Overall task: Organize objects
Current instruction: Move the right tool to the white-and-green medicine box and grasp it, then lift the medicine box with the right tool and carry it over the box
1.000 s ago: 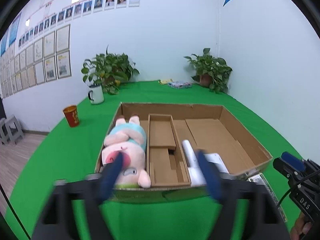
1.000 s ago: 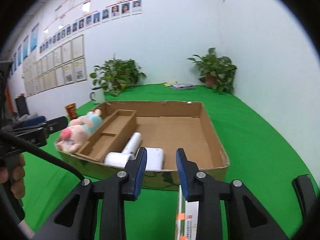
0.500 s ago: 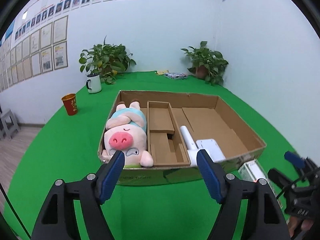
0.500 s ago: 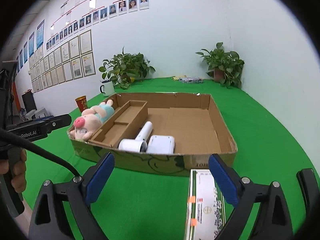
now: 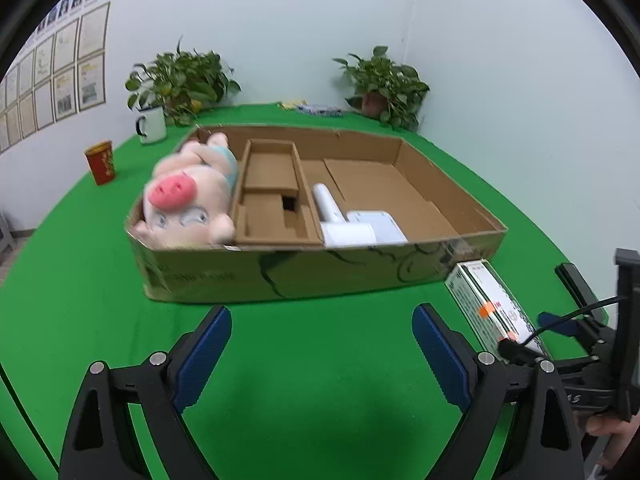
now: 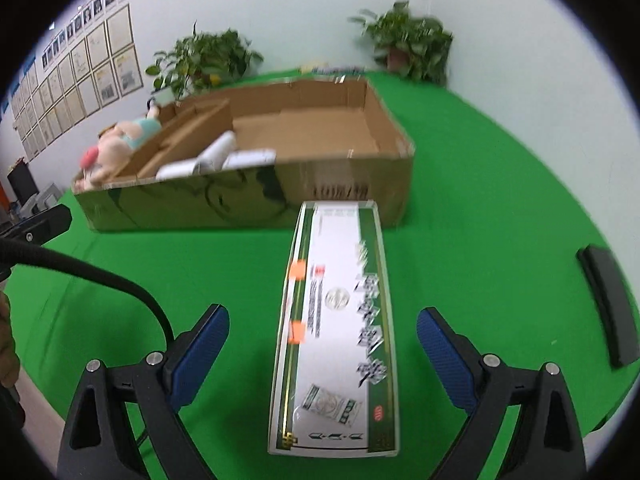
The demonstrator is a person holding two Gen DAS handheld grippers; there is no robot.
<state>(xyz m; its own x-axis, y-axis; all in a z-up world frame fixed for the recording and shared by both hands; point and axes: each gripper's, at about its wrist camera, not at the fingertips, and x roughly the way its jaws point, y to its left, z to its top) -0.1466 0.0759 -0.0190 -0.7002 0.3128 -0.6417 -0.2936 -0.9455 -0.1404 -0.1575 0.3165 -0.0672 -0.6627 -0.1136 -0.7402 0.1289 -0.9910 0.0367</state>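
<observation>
A shallow cardboard box (image 5: 280, 272) lies on the green table. It holds a plush pig (image 5: 188, 200) at its left, cardboard dividers and a white device (image 5: 348, 228). A long white-and-green carton (image 6: 340, 320) lies flat on the table in front of the box's right corner; it also shows in the left wrist view (image 5: 488, 304). My right gripper (image 6: 322, 344) is open with its fingers on either side of the carton, apart from it. My left gripper (image 5: 320, 344) is open and empty over bare table before the box.
A white mug (image 5: 152, 124) and a red cup (image 5: 101, 162) stand at the far left of the table. Potted plants (image 5: 384, 84) stand at the back. A black flat object (image 6: 606, 304) lies near the table's right edge. The table edge curves close on both sides.
Both grippers pulled back from the box and tilted down. The right gripper opened wide and now straddles the carton. The left gripper stayed open.
</observation>
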